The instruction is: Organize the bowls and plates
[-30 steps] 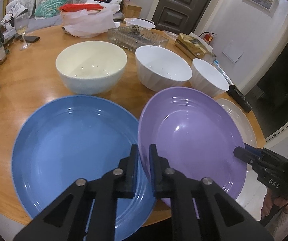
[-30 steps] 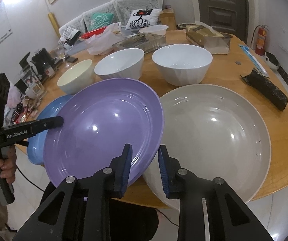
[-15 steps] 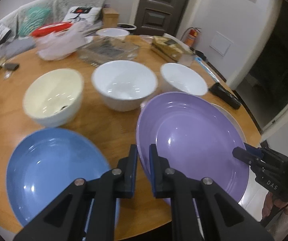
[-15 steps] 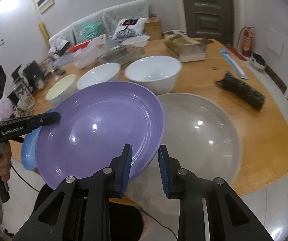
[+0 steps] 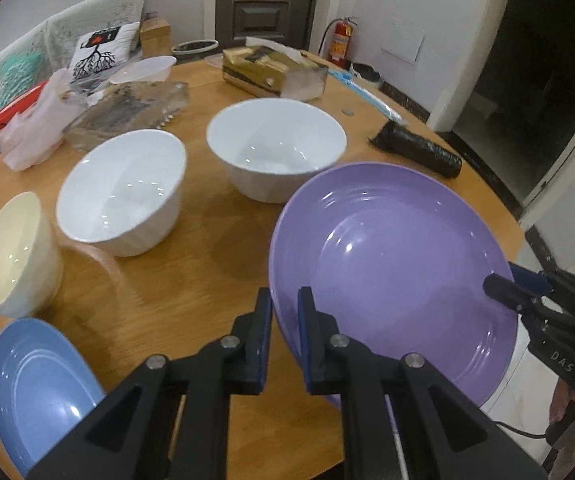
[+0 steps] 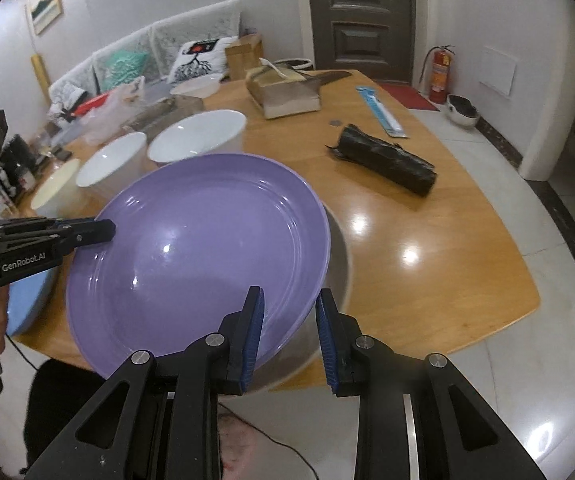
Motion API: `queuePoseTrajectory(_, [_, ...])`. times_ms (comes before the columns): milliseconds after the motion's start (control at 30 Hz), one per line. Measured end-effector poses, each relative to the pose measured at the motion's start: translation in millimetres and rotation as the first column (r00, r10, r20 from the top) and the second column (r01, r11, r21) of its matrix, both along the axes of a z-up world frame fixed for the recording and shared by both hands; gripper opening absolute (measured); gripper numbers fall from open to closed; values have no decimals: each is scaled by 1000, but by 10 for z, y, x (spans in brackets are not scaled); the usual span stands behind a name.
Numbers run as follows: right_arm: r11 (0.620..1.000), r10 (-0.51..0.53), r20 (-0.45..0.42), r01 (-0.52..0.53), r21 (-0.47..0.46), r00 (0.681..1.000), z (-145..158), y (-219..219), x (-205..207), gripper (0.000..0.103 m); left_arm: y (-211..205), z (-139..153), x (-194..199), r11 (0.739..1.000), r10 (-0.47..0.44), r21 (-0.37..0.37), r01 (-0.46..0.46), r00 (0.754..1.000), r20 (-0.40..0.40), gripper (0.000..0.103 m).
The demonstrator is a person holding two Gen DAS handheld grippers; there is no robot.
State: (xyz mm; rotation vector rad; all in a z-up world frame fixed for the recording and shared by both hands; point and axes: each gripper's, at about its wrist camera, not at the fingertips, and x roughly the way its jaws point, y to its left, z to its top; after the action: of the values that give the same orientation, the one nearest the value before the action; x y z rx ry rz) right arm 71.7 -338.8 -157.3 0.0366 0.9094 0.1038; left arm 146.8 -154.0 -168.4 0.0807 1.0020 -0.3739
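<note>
Living room, sofa and dark door behind; round wooden counter (image 5: 215, 288) carrying tableware and clutter.

- Purple plate (image 5: 399, 272): held off the counter, tilted, above a grey plate (image 6: 337, 264) mostly hidden beneath it.
- Left tongs (image 5: 285, 316): narrow, clamped on the purple plate's near-left rim.
- Right tongs (image 6: 289, 320): narrow, closed on the opposite rim.
- Blue plate (image 5: 35, 392): flat at the counter's near-left edge.
- Two white bowls (image 5: 121, 196), (image 5: 275, 148) and cream bowl (image 5: 11, 256): in a row, apart, unstacked.
- Also present: tissue box (image 5: 271, 70), black roll (image 5: 417, 150), plastic bag (image 5: 35, 128).

Step in hand, as judged: carrying the purple plate for stacking onto the grey plate. Next move calls for levelling, centring over the grey plate, lowering until seated, then releasing both rims together. Bowls not yet nested.
</note>
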Motion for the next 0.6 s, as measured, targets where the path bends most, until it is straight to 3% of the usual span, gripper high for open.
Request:
queuePoseTrajectory(300, [999,-6,-21,5,-40,1000,-113,-24,13,22,-83,-168,42,999,-16,32,17,999,-33,9])
queuePoseTrajectory(600, [997,-15,-28,13,-75,999,-157,1,42,24,-151,-209,21,997,-37,70,38,999,-14,10])
